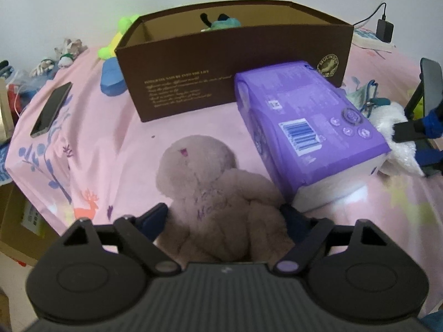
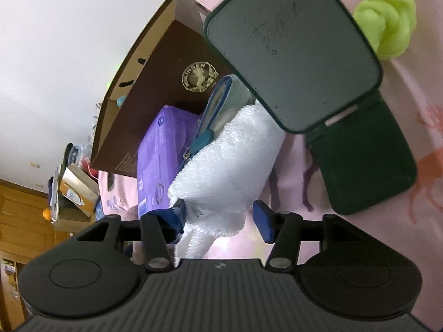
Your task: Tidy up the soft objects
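A beige plush bunny (image 1: 218, 193) lies on the pink sheet (image 1: 110, 152), its body between the wide-apart fingers of my left gripper (image 1: 223, 217), which is open; the pads stand at its flanks without squeezing. A fluffy white plush (image 2: 227, 160) rests against a purple tissue pack (image 2: 157, 152). My right gripper (image 2: 220, 217) is open around the plush's lower end, with a gap at the right pad. A brown cardboard box (image 1: 221, 63) stands behind, with a teal plush (image 1: 224, 22) inside.
The purple tissue pack (image 1: 310, 127) lies right of the bunny. A phone (image 1: 51, 109), a green plush (image 1: 121, 36) and a blue soft item (image 1: 110, 77) lie left of the box. A blue zip pouch (image 2: 213, 110) and a dark folding stand (image 2: 293, 55) crowd the white plush.
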`<state>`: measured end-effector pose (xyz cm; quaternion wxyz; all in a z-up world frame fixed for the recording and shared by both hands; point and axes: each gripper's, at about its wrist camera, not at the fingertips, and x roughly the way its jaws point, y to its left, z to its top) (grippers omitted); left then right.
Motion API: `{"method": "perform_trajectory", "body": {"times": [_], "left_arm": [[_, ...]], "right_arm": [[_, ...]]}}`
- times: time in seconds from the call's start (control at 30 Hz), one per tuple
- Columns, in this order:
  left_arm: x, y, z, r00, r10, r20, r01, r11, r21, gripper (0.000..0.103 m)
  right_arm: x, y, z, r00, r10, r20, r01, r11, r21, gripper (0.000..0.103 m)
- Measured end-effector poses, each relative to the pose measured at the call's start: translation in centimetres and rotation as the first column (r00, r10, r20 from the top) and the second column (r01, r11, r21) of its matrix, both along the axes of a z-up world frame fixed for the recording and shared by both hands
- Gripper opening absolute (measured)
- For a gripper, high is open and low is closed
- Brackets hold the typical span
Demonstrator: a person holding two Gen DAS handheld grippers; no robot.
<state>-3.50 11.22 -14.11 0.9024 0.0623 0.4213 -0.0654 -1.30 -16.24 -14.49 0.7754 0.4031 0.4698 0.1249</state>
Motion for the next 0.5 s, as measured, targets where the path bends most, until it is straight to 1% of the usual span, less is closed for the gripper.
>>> {"method": "perform_trajectory", "body": {"times": [0.07,0.13,0.27,0.3,0.33,0.37,0.5], "left_arm": [[-0.1,0.1,0.1,1.0,0.006,0.003,-0.006,1.0,-0.008,0.081],[-0.3,0.0,0.2,1.0,0.01,0.011,-0.01,1.0,-0.007,0.079],[-0.8,-0.3,0.7,0.999,0.01,0.033,-0.01,1.0,0.002,0.073],[-0.9,-0.3,0.8,0.999,0.01,0.035,-0.011,1.0,0.004,0.071],[-1.0,-0.4,0.9,0.999,0.01,0.039,-0.01,1.0,0.002,0.06],[-1.1,-0.4,1.0,0.999,0.004,0.038,-0.003,1.0,-0.013,0.058],[-1.2,-0.3,1.1,0.999,0.015,0.04,-0.014,1.0,-0.025,0.058]], "right_arm": [[0.0,-0.4,-0.3,1.0,-0.031,-0.003,0.031,0.999,0.037,0.043],[0.0,-0.8,-0.8,0.997,-0.071,-0.032,0.074,0.993,0.09,0.044],[0.4,-0.6,-0.7,0.997,-0.07,-0.017,0.072,0.993,0.089,0.046],[0.4,-0.7,-0.9,0.996,-0.084,-0.017,0.086,0.991,0.105,0.046],[0.3,-0.8,-1.0,0.996,-0.086,-0.014,0.087,0.989,0.12,0.044],[0.2,-1.0,-1.2,0.997,-0.082,-0.004,0.082,0.989,0.123,0.041],[-0.7,-1.2,-0.9,0.997,-0.048,0.06,0.042,0.994,0.105,0.032]]}}
